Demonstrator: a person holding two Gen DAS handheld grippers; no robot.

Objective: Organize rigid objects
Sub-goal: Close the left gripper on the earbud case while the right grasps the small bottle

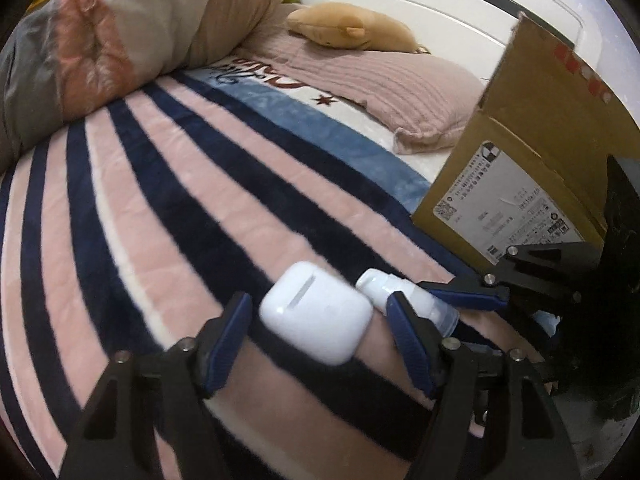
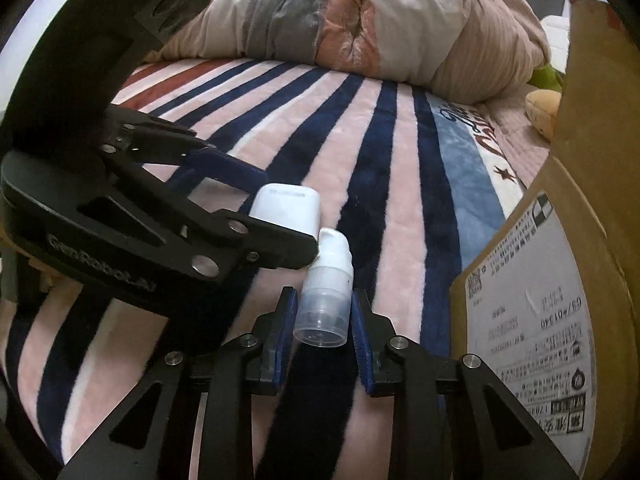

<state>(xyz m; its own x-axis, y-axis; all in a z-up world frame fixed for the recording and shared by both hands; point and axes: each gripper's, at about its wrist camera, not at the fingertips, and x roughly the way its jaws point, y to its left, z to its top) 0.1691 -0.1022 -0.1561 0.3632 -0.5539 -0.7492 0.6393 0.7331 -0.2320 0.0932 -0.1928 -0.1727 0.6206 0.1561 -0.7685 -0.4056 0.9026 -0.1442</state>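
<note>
Each wrist camera looked steeply down along its own fingers, close over the striped blanket (image 1: 160, 200). Both views shared the white case (image 1: 316, 312), pump bottle (image 2: 326, 300), and cardboard box (image 1: 520, 152) at two o'clock.

Right tongs (image 2: 323, 322) clamped on pump bottle (image 2: 326, 294); left tongs (image 2: 256, 216) around white case (image 2: 286, 208).
</note>
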